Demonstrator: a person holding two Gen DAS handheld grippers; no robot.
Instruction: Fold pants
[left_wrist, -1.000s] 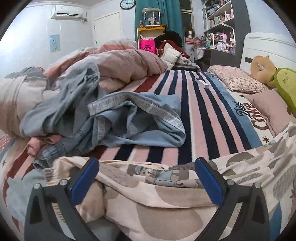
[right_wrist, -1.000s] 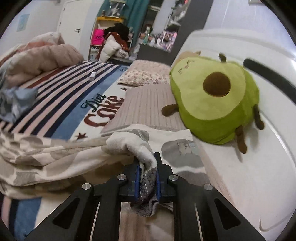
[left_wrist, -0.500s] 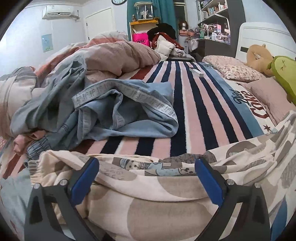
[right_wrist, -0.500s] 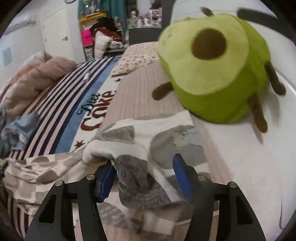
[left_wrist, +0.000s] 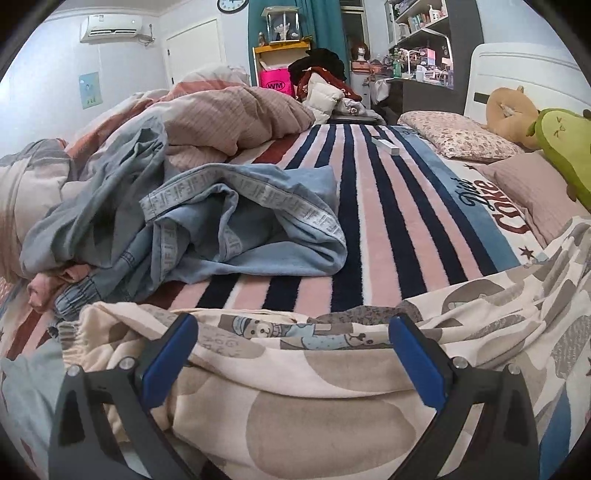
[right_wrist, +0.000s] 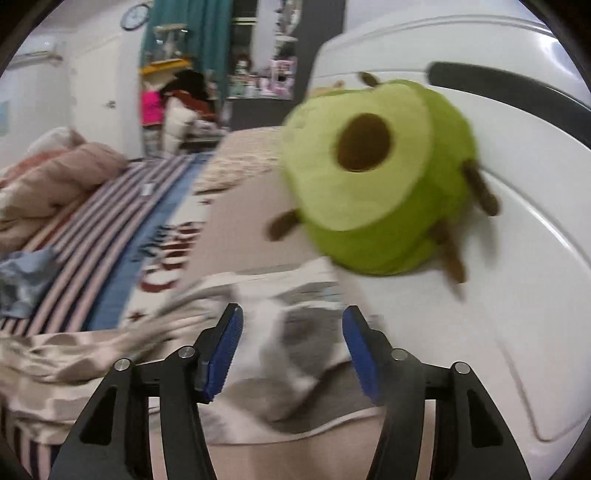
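Observation:
Cream pants (left_wrist: 314, 373) printed with grey-brown blobs and cartoon bears lie stretched across the near edge of the bed. My left gripper (left_wrist: 291, 332) stands open over their waistband end, cloth lying between the blue pads without being pinched. In the right wrist view the other end of the pants (right_wrist: 291, 325) rests on the bed below the avocado plush. My right gripper (right_wrist: 291, 343) has its jaws opening; the cloth lies between the pads, not pressed by them. That view is blurred by motion.
A heap of blue jeans (left_wrist: 229, 229) and a bunched quilt (left_wrist: 229, 114) fill the left of the striped blanket (left_wrist: 373, 236). Pillows (left_wrist: 458, 136), a tan plush (left_wrist: 509, 114) and a green avocado plush (right_wrist: 376, 173) sit against the white headboard (right_wrist: 498, 229).
My right gripper was shut on the pants' end a second ago; its jaws have spread and let the cloth drop flat. The right view has swung toward the plush. The left gripper barely moved.

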